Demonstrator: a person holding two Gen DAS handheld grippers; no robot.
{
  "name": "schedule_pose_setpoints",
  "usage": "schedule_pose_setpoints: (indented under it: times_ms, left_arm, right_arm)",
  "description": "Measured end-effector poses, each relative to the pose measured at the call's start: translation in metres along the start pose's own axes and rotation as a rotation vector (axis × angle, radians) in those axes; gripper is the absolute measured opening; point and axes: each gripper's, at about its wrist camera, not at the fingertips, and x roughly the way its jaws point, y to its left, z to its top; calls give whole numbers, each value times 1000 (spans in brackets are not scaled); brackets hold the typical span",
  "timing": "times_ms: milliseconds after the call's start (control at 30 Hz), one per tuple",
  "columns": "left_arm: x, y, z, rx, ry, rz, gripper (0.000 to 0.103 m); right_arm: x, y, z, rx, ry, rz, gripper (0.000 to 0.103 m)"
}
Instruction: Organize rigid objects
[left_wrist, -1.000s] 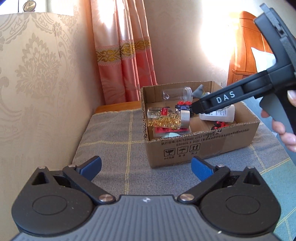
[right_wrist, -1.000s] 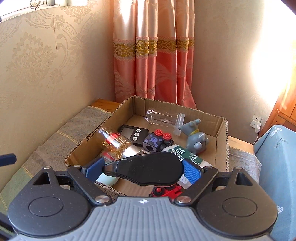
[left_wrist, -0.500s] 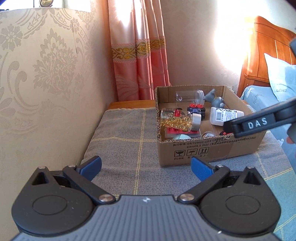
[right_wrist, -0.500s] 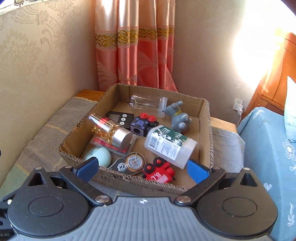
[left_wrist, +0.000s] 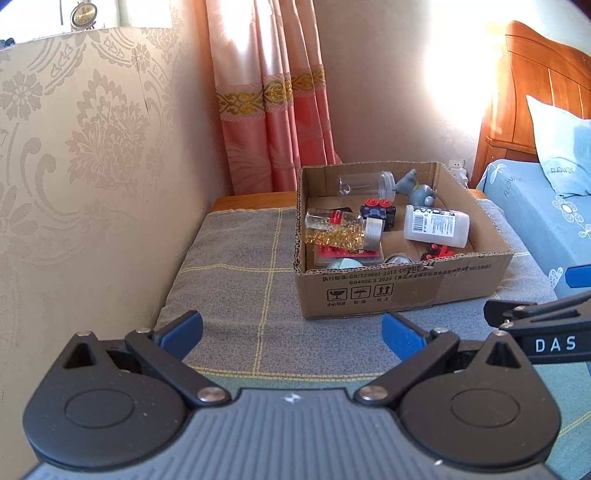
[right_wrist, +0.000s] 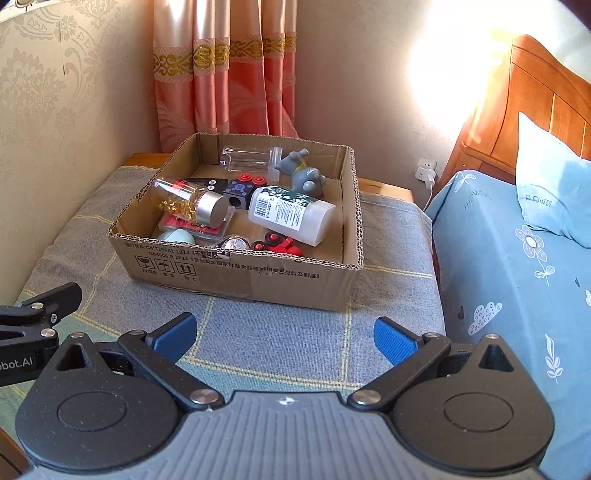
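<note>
Both grippers hang back from the cardboard box (right_wrist: 243, 280) now, side by side over the grey checked cloth (right_wrist: 280, 339) on the worktop. The right gripper (right_wrist: 284, 338) has its blue pads spread wide, nothing between them but cloth; its jaws have just been opening, and they hold nothing. The left gripper (left_wrist: 291, 332) is the same story — pads far apart, empty, pointing down at the cloth short of the box's near wall.

Inside the box the things lie in a jumble. A white bottle (right_wrist: 291, 214) with a barcode label lies on its side toward the right. To its left, a clear jar with a silver cap (right_wrist: 192, 199) lies tilted, gold bits inside it, resting on a flat red pack (right_wrist: 192, 229). At the back wall lies a clear empty jar (right_wrist: 251, 158), and just beside it a grey toy animal (right_wrist: 303, 173). A dark block with red knobs (right_wrist: 243, 186) sits in the middle. Against the near wall: a pale green rounded thing (right_wrist: 177, 236), a small shiny round piece (right_wrist: 232, 243) — possibly a tin or badge, mostly hidden by the rim — and a red toy with black wheels (right_wrist: 277, 243).

A bed with a blue sheet (right_wrist: 517, 266) stands right of the worktop, a pink curtain (right_wrist: 225, 74) behind.
</note>
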Motion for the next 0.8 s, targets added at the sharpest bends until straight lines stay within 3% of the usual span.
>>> schedule_pose_setpoints:
  times_ms: [800]
  left_arm:
    - [-14, -8, 2, 10, -14, 9, 102]
  right_arm:
    - [-19, -8, -4, 21, -41, 14, 103]
